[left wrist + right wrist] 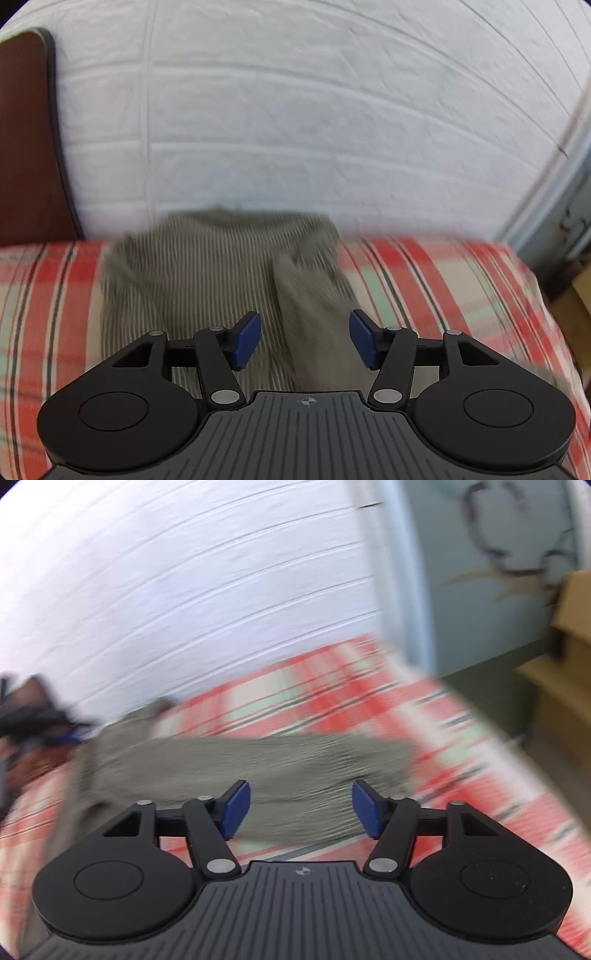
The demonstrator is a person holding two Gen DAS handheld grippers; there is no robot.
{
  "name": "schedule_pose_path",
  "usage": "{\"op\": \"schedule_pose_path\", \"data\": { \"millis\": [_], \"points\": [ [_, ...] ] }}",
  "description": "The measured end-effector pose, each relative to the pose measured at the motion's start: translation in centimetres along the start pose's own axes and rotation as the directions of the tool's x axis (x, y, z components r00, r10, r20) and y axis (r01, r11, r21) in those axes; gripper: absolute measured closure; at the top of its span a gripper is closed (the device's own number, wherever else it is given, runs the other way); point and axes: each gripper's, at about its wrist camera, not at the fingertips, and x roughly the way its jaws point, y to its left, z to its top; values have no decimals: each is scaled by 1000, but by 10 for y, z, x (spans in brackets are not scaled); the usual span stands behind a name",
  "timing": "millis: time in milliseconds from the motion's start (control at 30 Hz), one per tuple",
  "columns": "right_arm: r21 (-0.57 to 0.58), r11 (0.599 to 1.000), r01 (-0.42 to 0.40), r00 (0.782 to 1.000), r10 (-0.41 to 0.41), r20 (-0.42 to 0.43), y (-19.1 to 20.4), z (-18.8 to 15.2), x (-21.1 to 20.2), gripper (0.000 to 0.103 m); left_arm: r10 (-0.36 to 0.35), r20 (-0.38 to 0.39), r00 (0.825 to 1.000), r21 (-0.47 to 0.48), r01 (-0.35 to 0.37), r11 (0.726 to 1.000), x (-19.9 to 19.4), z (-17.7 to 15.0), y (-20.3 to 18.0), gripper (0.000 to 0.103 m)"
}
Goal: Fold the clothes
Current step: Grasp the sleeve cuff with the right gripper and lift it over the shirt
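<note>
Both the left gripper (303, 339) and right gripper (301, 809) hung released, fingers apart, above the grey-green striped cloth garment (221, 280) on the red checked bed (443, 280). Next fold probably needed fresh edge grabs.

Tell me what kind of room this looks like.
Probably a bedroom: a red plaid bedsheet covers what looks like a mattress against a white brick-pattern wall, with a dark wooden headboard at one end.
</note>
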Motion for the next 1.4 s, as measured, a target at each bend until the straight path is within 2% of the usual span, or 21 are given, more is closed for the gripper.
{"op": "schedule_pose_path", "data": {
  "millis": [33,133,267,367,433,467,533,600,667,733,800,900,1033,1133,1200,1300,1400],
  "points": [
    [11,999,40,999,-40,-9,-7,1,6,35,-21,-22,1000,13,21,1000,-4,-11,-3,34],
    [59,996,60,998,-58,-38,-24,-1,25,35,-64,-73,995,63,69,996,-18,-41,-11,34],
    [103,991,80,996,-76,-41,-26,0,51,35,-62,-88,994,169,76,983,-41,-71,-22,29],
    [134,988,79,996,-74,-45,-28,-1,66,37,-32,-94,995,203,51,978,-54,-88,-21,27],
    [118,990,72,996,-65,-59,-25,-1,68,71,-14,-97,995,211,35,977,-63,-98,-19,27],
    [119,991,56,996,-48,-69,-23,0,67,80,-9,-94,996,198,27,980,-68,-102,-16,27],
    [141,990,-4,998,14,-67,-16,4,57,81,1,-83,997,174,13,985,-81,-109,-8,26],
    [145,982,-117,993,121,-16,3,10,36,81,12,-65,998,156,-2,988,-96,-115,0,23],
    [133,957,-257,967,255,30,31,18,17,81,13,-53,998,139,-6,990,-110,-122,7,22],
    [95,918,-384,923,380,62,65,25,-3,81,14,-42,999,121,-8,993,-125,-128,13,21],
    [39,867,-496,867,492,79,102,31,-27,81,-1,-29,1000,103,4,995,-138,-136,15,21],
    [-32,769,-639,765,639,75,156,39,-55,81,-43,-8,999,90,44,995,-156,-153,17,21],
    [-98,654,-750,656,755,18,229,47,-73,81,-76,3,997,76,75,994,-172,-181,22,21],
    [-130,602,-788,610,792,-21,278,48,-76,81,-107,5,994,53,107,993,-178,-200,28,20],
    [-149,579,-801,591,805,-50,306,46,-76,81,-129,4,992,42,128,991,-180,-210,32,20],
    [-165,571,-804,588,805,-80,336,44,-70,81,-150,10,989,16,149,989,-182,-222,43,19],
    [-163,569,-806,587,805,-92,350,39,-72,81,-169,15,985,-11,170,985,-183,-227,53,19]
  ]
}}
